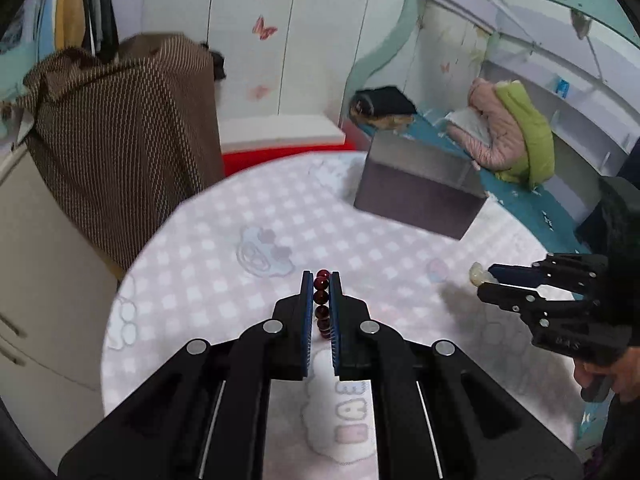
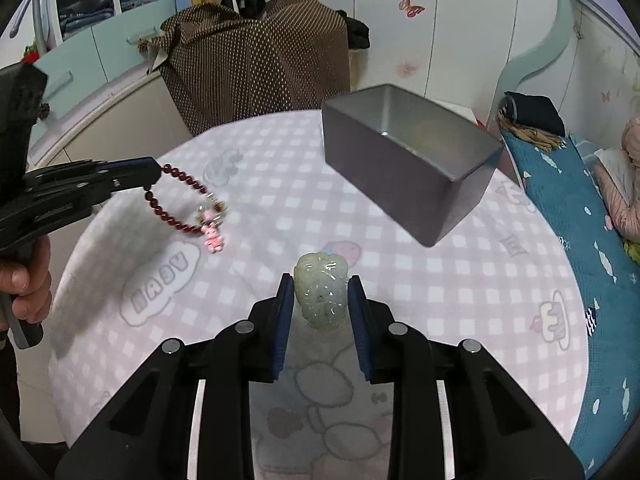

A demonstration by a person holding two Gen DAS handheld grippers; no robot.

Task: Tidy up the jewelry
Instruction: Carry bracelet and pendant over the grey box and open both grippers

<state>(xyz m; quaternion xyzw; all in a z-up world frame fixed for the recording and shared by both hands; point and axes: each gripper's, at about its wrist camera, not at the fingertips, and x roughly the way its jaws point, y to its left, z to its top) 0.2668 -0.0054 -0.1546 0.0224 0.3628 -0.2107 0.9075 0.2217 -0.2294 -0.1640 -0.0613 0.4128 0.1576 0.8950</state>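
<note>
Right hand-held gripper [image 2: 320, 296] pinches a pale jade pendant [image 2: 320, 294] upright between its pads, up off the surface. Left hand-held gripper [image 1: 321, 304] is clamped on a red bead bracelet [image 2: 180, 204], the loop and its pink charm [image 2: 213, 238] dangling below. Ahead sits the grey box [image 2: 400, 176], open top, long axis running left-near to right-far; it lies ahead and to the right of both, and the right one looks nearer to me. All over a round surface [image 2: 440, 280] in pink check cloth. Beyond, a brown dotted cover [image 2: 256, 60], butterfly wardrobes and a bed [image 2: 580, 208] at right.
</note>
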